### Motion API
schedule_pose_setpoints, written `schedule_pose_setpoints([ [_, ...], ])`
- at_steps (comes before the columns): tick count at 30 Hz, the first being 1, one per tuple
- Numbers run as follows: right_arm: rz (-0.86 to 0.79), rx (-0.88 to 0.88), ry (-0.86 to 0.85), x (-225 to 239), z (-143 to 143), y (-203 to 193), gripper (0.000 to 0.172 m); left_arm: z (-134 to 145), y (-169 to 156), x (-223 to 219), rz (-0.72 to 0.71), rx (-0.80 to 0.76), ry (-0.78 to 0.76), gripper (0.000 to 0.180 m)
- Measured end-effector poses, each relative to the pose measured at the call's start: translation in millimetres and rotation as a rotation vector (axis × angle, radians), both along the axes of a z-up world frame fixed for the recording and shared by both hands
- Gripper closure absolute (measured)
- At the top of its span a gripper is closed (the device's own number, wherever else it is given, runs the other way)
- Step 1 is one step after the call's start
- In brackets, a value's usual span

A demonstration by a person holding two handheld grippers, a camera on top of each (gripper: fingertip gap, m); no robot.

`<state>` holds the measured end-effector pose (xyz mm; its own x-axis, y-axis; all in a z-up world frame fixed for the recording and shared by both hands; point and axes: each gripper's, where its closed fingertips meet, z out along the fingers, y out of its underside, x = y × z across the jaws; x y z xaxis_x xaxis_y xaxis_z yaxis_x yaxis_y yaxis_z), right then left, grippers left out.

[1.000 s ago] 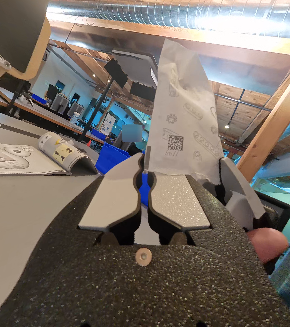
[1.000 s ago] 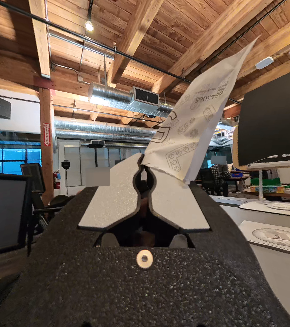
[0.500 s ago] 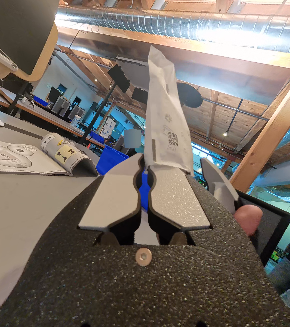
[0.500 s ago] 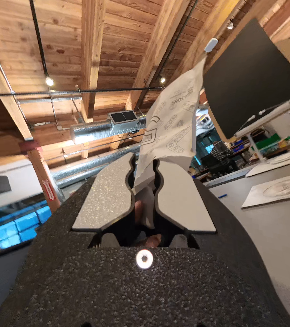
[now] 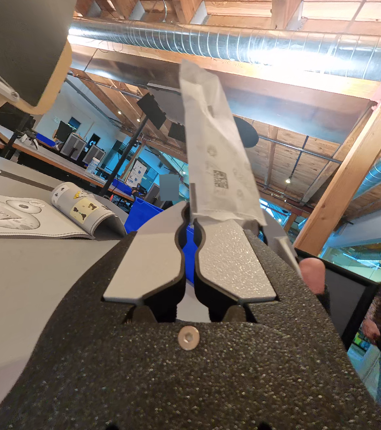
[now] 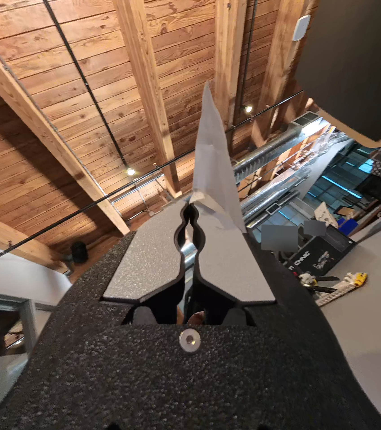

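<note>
You have a white paper bag (image 5: pixel 217 162) printed with faint part outlines pinched at the tips of your left tongs (image 5: pixel 191 217); its bottom edge sits in the nip while the rest stands up and leans right, past the right finger (image 5: pixel 231 258); the fingers are pressed together on it. It looks very light, thin and limp, likely to crease and tear readily, so grip it close to an edge or corner and keep tension gentle. In the right wrist view, your right tongs (image 6: pixel 191 204) are likewise squeezed together on a crumpled corner of white paper (image 6: pixel 212 162), which rises as a narrow pointed flap above and right of the tips; whether this is the same bag or a torn-off piece, you cannot tell. The right tongs' finger shows just right of the bag in the left view, close beside it. On the grey table (image 5: pixel 22 290) to the left lies an open instruction booklet (image 5: pixel 45 216); a blue bin (image 5: pixel 143 216) stands farther off.
</note>
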<state>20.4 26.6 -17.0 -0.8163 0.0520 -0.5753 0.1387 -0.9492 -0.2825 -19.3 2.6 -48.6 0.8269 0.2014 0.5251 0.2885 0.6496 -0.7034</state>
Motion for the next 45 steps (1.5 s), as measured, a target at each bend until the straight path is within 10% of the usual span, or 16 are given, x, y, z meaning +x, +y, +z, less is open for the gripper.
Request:
schedule_pose_setpoints([
  [9,0.101,-0.015,0.155,19,10,-17,0.172,-2,-4,-4,0.009,0.029,-0.05,0.18],
  [25,-0.1,0.157,-0.076,-9,-6,-20,0.153,1,-4,2,0.043,0.009,0.02,0.18],
  [45,0.045,0.124,0.11,7,16,-36,0.172,-6,-4,-9,0.01,0.001,-0.067,0.18],
])
